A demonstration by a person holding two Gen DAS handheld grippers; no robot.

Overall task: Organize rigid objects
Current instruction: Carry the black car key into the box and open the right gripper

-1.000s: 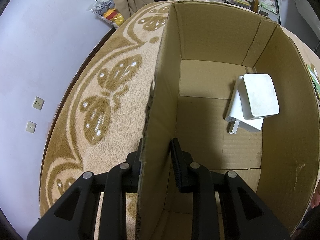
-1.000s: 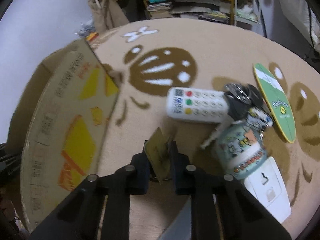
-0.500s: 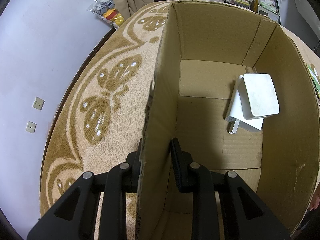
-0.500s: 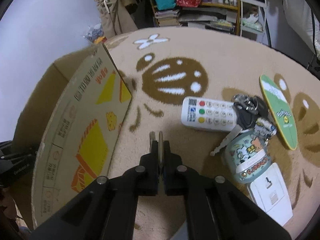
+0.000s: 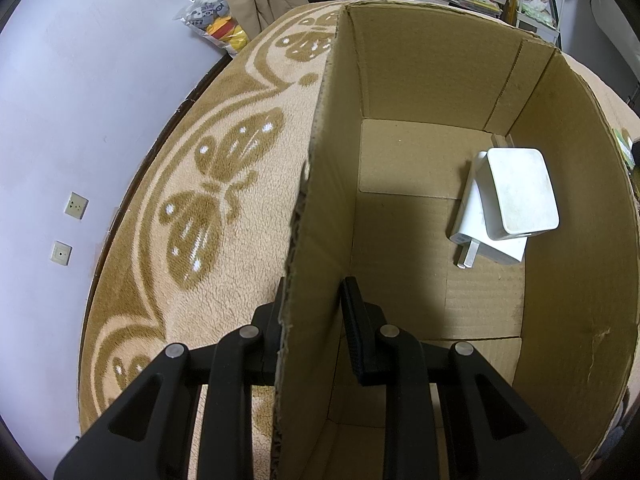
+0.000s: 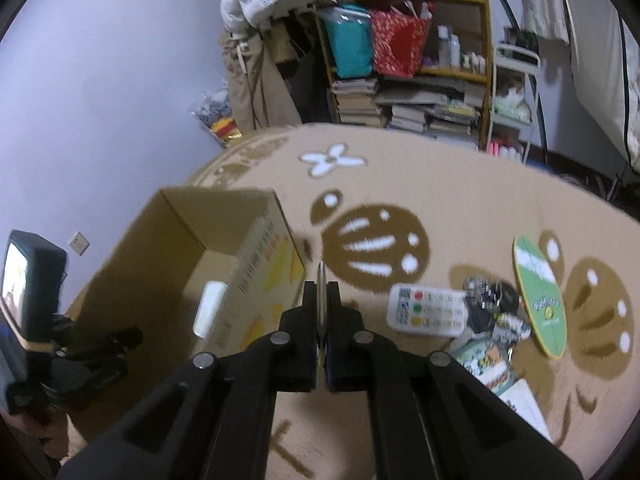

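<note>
My left gripper [image 5: 314, 300] is shut on the near side wall of an open cardboard box [image 5: 420, 80], one finger inside and one outside. On the box floor a white plug charger [image 5: 492, 240] lies under a white rounded block [image 5: 520, 192]. My right gripper [image 6: 321, 292] hangs above the rug, right of the box [image 6: 168, 248], shut on a thin flat card [image 6: 321, 276] seen edge-on. On the rug to its right lie a white remote [image 6: 428, 310], a bunch of keys [image 6: 492, 300], a cartoon tin [image 6: 480, 364], a green oval board [image 6: 540, 296] and a white switch plate [image 6: 524, 404].
The box stands on a beige rug [image 5: 192, 208] with brown patterns, close to a pale wall [image 5: 80, 100] on the left. Shelves [image 6: 420, 92] full of books and bags stand beyond the rug's far edge. A bag of toys [image 6: 216, 120] leans in the corner.
My right gripper closed on the card and rose from the rug; the card now stands edge-on between the pads. The left gripper and box have not moved.
</note>
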